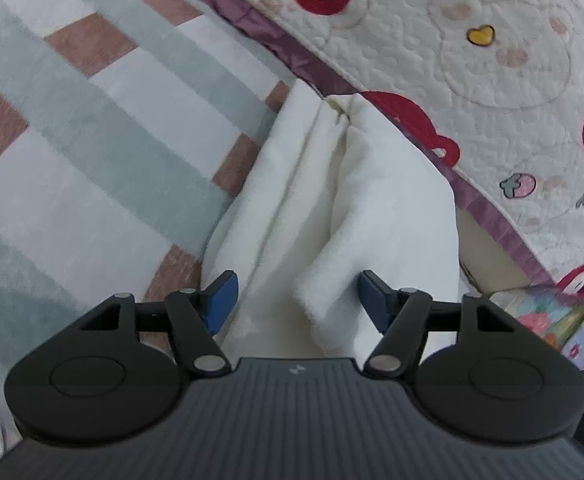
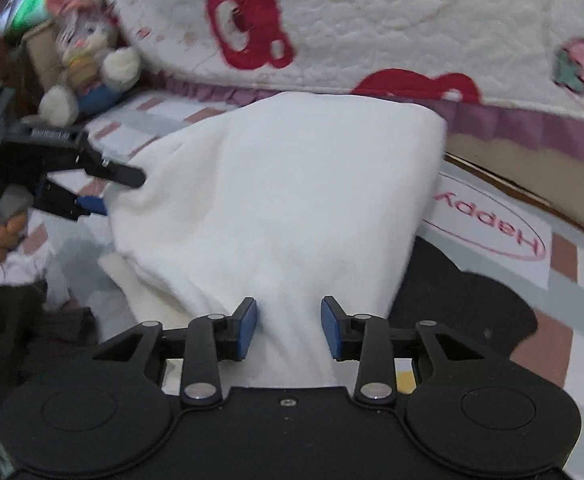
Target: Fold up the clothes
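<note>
A white fleecy garment (image 2: 276, 184) lies bunched on a checked mat (image 1: 92, 128). In the left wrist view the garment (image 1: 331, 208) runs in folds between the blue pads of my left gripper (image 1: 293, 300), whose jaws stand wide apart around the cloth. My right gripper (image 2: 289, 330) also has its blue pads apart, with the garment's near end between them. My left gripper also shows in the right wrist view (image 2: 100, 194), at the garment's left edge, held by a hand.
A quilted cream blanket with red prints and a purple frill (image 2: 411, 20) lies behind the garment. A plush rabbit (image 2: 88, 60) sits at the back left. A dark cloth (image 2: 463, 304) lies on the mat at the right, beside a "Happy" label (image 2: 491, 220).
</note>
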The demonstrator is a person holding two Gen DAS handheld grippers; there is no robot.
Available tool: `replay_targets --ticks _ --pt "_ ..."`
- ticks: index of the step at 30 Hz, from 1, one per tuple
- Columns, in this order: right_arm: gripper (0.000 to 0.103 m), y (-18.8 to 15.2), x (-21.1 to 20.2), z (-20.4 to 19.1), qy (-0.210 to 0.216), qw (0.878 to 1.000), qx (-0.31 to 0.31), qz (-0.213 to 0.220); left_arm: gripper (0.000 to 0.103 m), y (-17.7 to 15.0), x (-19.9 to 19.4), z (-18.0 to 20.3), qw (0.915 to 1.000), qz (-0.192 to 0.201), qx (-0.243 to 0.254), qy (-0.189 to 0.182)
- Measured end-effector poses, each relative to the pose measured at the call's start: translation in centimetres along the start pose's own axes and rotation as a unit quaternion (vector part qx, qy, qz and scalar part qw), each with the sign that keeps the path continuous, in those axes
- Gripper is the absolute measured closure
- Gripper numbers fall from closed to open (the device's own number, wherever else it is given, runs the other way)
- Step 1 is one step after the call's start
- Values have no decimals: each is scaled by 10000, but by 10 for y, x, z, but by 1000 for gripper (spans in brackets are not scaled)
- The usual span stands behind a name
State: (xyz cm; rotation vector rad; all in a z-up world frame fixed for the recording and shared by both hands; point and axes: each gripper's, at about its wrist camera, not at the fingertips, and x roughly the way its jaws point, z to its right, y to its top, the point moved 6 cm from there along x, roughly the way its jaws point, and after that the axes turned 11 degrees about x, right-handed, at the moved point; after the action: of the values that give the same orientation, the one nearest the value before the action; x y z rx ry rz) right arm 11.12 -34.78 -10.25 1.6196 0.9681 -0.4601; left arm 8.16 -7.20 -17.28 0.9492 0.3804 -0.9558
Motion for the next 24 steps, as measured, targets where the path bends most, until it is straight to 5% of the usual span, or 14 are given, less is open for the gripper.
replay_targets --ticks 3,5,6,11,14,15,19,24 --pt "59 -14 -3 17 213 9961 852 -3 32 -7 14 8 9985 -202 411 286" --pt "58 -20 -2 22 392 9907 1300 93 54 -5 17 19 9938 -150 933 591" --pt "58 -23 -2 24 479 9874 1498 154 78 -2 14 26 9917 -88 1153 568" --pt "58 -29 -1 26 560 9845 1639 264 77 6 11 50 9821 163 1731 719" --pt "58 -31 1 24 474 9867 1524 299 73 7 19 49 9827 136 1679 768" --pt "58 -31 1 22 445 9875 1476 322 80 9 18 48 9838 150 1642 703" --pt "58 -29 -5 20 460 9881 1427 341 85 23 -24 62 9796 741 1812 454" --pt "56 -25 -11 6 460 9939 932 362 84 25 -42 69 9704 688 2211 679"
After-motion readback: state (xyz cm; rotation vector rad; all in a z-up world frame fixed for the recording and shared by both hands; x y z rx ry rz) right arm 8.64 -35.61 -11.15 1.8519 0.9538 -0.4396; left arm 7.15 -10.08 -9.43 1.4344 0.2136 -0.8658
